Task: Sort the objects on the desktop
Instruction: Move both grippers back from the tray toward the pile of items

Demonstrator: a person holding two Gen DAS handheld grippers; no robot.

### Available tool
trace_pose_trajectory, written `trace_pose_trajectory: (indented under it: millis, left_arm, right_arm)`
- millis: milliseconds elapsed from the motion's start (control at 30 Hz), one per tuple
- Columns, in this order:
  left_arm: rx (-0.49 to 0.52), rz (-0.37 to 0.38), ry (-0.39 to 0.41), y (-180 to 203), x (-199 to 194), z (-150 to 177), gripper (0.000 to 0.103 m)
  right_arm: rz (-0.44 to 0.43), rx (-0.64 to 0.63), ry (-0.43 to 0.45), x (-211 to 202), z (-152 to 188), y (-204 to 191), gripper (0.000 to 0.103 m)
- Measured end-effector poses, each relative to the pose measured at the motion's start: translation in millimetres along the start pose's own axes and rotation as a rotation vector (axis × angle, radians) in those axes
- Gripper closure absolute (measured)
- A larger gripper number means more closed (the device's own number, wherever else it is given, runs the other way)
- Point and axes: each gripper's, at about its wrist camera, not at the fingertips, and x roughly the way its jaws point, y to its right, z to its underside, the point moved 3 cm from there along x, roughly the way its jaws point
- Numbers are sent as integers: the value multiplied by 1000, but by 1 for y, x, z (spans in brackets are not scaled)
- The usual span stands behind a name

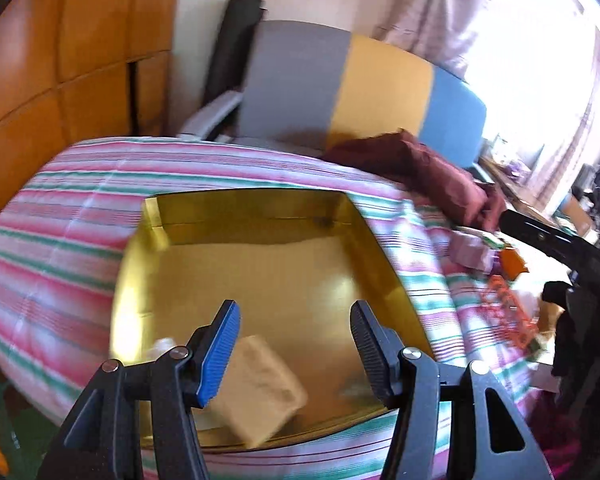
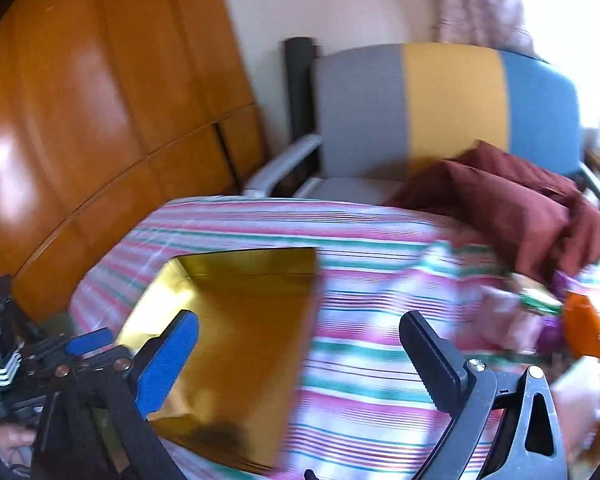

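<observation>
Left gripper [image 1: 296, 344]: angled downward over gold tray [image 1: 260, 216], fingers spread, nothing pinched; tan block [image 1: 260, 384] lies below. Right gripper [image 2: 300, 360]: angled downward, fingers spread wide, empty.

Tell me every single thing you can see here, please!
gold tray: one, shiny gold, on the striped cloth, left side
tan block: one, tan, inside the tray near its front edge
striped cloth: one, pink, green and white, covering the table
maroon cloth: one, dark red, bunched at the far right
small packets: several, pink, purple, orange, blurred, right side
chair: one, grey, yellow and blue, behind the table
wooden cabinet: one, orange-brown, left
curtain: pinkish, by the bright window
left gripper: jaws apart over the tray, pressing nothing
right gripper: jaws wide, nothing between
</observation>
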Motion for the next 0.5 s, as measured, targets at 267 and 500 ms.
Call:
trace_pose_trajectory:
  millis: [267, 500]
  left_arm:
    - [134, 102, -63, 80, 32, -19, 45]
    - [210, 181, -152, 141, 68, -21, 45]
  right_arm:
    - [224, 110, -49, -44, -10, 130, 11]
    - [414, 246, -84, -96, 21, 230, 16]
